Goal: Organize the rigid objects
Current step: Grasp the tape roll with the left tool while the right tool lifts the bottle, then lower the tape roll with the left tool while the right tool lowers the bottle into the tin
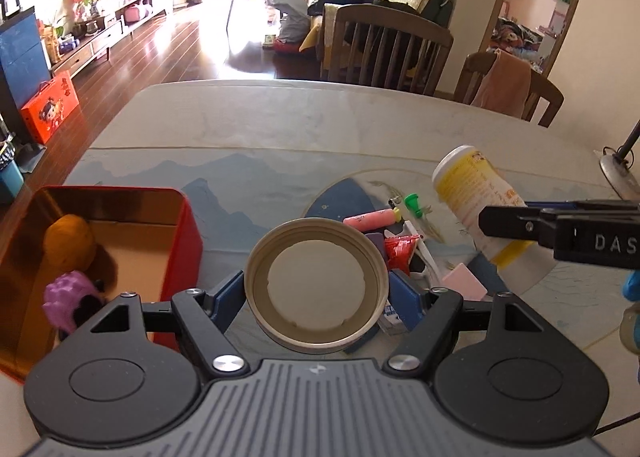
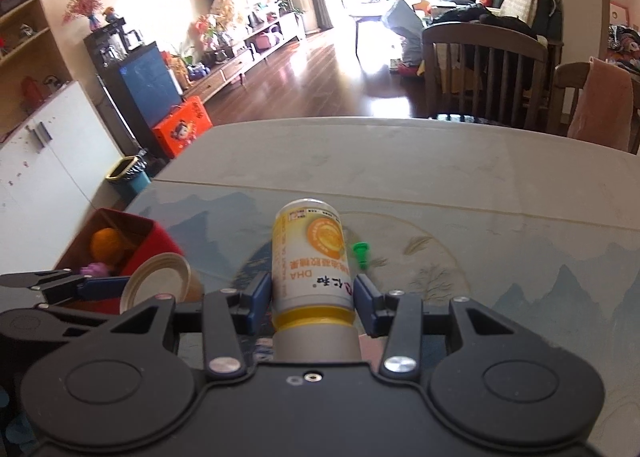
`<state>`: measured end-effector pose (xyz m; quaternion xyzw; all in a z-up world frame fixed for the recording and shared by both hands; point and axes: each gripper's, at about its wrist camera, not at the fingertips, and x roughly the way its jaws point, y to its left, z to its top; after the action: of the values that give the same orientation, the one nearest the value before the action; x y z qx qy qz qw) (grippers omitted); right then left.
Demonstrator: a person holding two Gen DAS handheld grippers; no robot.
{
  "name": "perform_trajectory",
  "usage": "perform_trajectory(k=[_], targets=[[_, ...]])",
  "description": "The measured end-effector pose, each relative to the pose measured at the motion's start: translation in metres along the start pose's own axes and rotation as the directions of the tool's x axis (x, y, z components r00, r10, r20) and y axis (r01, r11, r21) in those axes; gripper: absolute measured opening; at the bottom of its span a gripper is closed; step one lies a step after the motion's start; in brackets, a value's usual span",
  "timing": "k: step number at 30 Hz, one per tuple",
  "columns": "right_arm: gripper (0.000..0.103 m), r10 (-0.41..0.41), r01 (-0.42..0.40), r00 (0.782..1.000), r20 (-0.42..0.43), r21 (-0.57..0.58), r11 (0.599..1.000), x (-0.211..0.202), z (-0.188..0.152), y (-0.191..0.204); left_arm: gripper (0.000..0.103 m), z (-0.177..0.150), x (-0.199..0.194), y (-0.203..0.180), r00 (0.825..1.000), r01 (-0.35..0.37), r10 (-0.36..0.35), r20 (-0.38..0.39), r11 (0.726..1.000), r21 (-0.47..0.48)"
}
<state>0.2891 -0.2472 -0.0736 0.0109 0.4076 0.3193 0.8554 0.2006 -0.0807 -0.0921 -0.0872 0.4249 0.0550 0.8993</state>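
Only a couple of readable bits. The yellow-and-white bottle (image 2: 310, 269) has "DHA" printed on its label, upside down, with Chinese characters beside it. Right of that bottle, the black right gripper (image 1: 560, 231) shows "DAS", cut off at the frame edge.

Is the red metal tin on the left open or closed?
Open. The red metal tin has no lid on it, and its gold inside shows, with an orange round thing and a purple toy inside.

Round lid (image 1: 316, 289) — yellow-white bottle (image 2: 310, 269), both aloft
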Motion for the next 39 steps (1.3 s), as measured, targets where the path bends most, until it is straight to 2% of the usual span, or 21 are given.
perform_trajectory(k=[9, 19, 28, 39], targets=[[0.044, 0.032, -0.031, 0.999, 0.017, -0.023, 0.999, -0.021, -0.008, 0.041, 0.077, -0.003, -0.033, 0.018, 0.999, 0.018, -0.018, 0.027, 1.0, -0.015], [0.045, 0.04, -0.039, 0.999, 0.019, -0.035, 0.999, -0.016, -0.015, 0.1, 0.077, -0.012, -0.063, 0.071, 0.999, 0.013, -0.012, 0.045, 0.999, -0.042], [0.045, 0.045, -0.044, 0.999, 0.017, -0.042, 0.998, 0.005, -0.014, 0.154, 0.077, -0.017, -0.076, 0.132, 0.999, -0.023, 0.025, 0.043, 0.998, -0.05], [0.045, 0.019, -0.02, 1.0, -0.015, -0.068, 0.997, 0.05, -0.008, 0.202, 0.077, -0.003, -0.057, 0.19, 0.997, -0.069, 0.07, 0.025, 0.997, -0.043]])
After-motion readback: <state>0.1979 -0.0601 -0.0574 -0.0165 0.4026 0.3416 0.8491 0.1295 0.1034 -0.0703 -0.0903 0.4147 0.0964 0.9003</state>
